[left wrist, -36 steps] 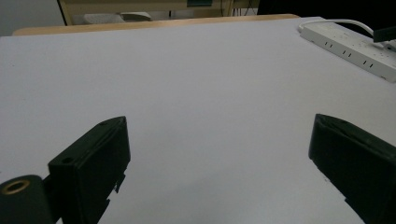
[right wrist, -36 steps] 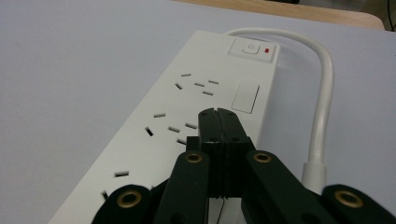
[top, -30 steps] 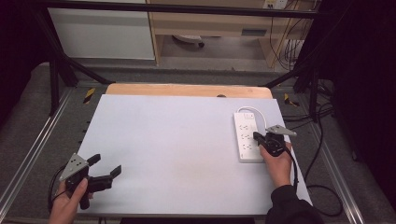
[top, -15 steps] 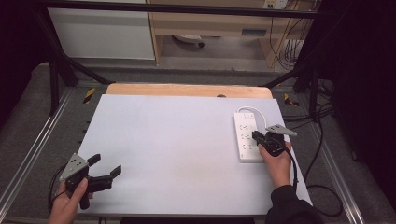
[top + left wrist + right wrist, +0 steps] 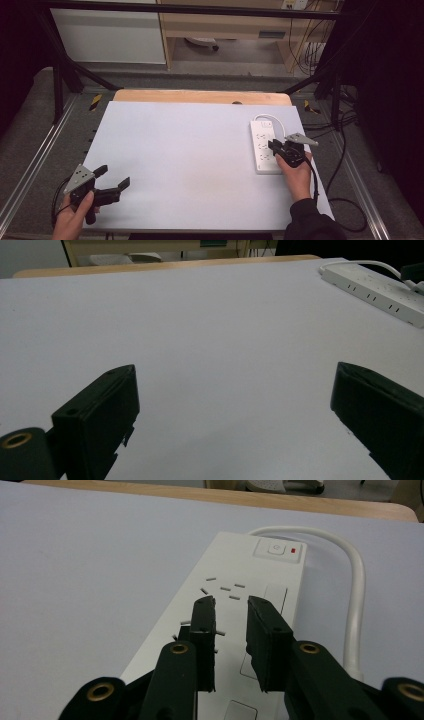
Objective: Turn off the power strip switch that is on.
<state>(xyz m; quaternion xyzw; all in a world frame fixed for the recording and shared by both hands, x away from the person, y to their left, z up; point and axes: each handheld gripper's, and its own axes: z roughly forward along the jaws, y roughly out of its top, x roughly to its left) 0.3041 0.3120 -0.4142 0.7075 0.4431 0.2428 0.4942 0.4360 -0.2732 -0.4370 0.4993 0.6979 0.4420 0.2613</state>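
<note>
A white power strip lies along the right side of the white table top, its rocker switch at the far end. My right gripper hovers over the strip's near half, pointing along it. Its jaws have just been opening and stand a narrow gap apart with nothing between them, above the socket slots. My left gripper rests at the table's near left corner, wide open and empty. The power strip lies far off to its right.
The strip's white cable loops from its far end back along its right side. A wooden board edge borders the table's far side. Metal frame rails run along both sides, with dark cables on the floor at right.
Both hands have stayed in place. The right gripper's jaws look slightly further apart over the power strip than before.
</note>
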